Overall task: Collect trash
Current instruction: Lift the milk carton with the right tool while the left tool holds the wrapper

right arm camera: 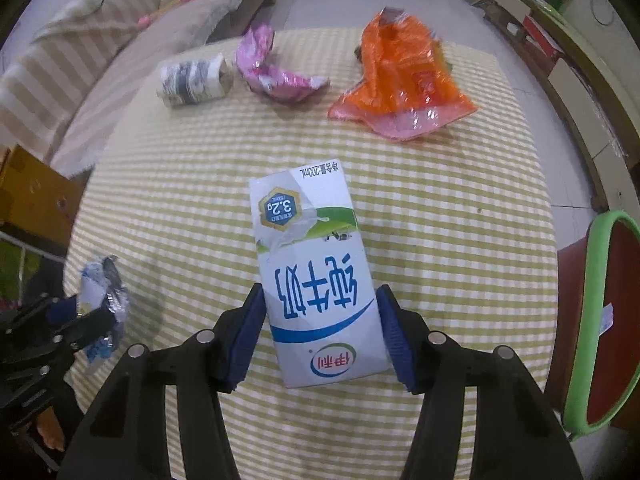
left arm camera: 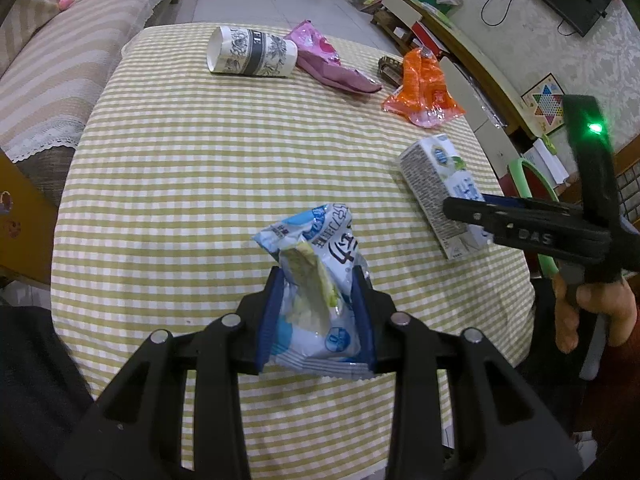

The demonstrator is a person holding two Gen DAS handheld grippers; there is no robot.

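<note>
My left gripper is shut on a crumpled blue-and-white snack wrapper, held over the checked tablecloth; it also shows in the right wrist view. My right gripper straddles a white milk carton lying flat; the left pad touches it, a small gap shows at the right pad. The carton also shows in the left wrist view, with the right gripper on it. Farther back lie a paper cup, a pink wrapper and an orange wrapper.
A striped sofa runs along the table's left side. A green-rimmed stool stands off the table's right edge. A low cabinet with boxes lines the right wall. A small brown object lies by the orange wrapper.
</note>
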